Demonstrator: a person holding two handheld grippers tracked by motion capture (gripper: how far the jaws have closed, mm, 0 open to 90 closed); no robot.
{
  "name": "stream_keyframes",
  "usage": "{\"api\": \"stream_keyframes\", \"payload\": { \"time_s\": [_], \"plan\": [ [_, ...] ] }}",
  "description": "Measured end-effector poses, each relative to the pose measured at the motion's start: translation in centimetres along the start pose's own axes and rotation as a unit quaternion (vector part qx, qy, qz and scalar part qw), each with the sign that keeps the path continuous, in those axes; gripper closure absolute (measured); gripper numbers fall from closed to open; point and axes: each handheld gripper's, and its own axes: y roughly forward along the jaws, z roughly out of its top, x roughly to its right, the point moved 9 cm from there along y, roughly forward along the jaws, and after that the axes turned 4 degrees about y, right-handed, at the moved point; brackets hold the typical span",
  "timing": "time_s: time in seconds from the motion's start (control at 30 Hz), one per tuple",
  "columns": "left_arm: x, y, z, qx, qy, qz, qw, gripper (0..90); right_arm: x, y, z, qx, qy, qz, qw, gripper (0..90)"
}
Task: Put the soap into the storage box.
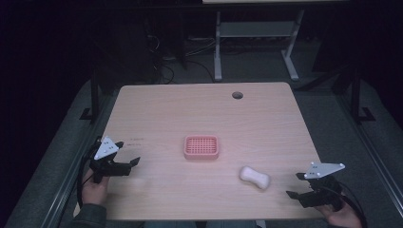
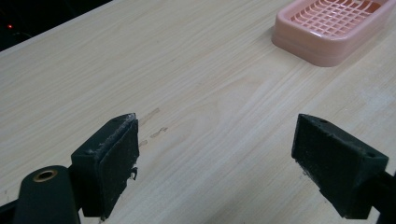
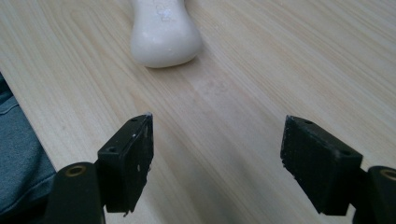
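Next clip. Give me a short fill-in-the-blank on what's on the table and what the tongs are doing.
1. The white soap bar lies nearer the ____ tongs.
2. The pink soap dish is ____, with nothing in it.
3. Both tongs, including the left tongs, have their jaws ____.
4. The soap bar lies ____ the dish, on the wooden table.

Missing words: right; empty; open; outside
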Motion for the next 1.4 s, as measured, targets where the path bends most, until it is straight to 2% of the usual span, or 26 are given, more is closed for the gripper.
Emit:
{"api": "stream_keyframes", "payload": {
  "time_s": [0.27, 0.37, 1.0, 1.4],
  "plan": [
    [-0.1, -0.1, 0.1, 0.005, -0.004, 0.002, 1.0, 14.5, -0.2, 0.3, 0.6, -0.006, -0.007, -0.001, 1.0, 24.1],
    [-0.1, -0.1, 0.0, -0.001, 0.001, 0.003, 1.0, 14.5, -0.3, 0.3, 0.9, -0.006, -0.011, 0.003, 0.9999, 24.0],
    [-0.3, -0.2, -0.1, 0.0, -0.002, 0.005, 1.0, 14.5, -1.0, 0.4, 3.2, -0.018, -0.022, 0.017, 0.9995, 21.2],
    [-0.3, -0.3, 0.0, 0.005, -0.004, 0.006, 1.0, 14.5, -1.6, 0.9, 4.9, -0.037, -0.046, 0.024, 0.998, 20.8]
  ]
}}
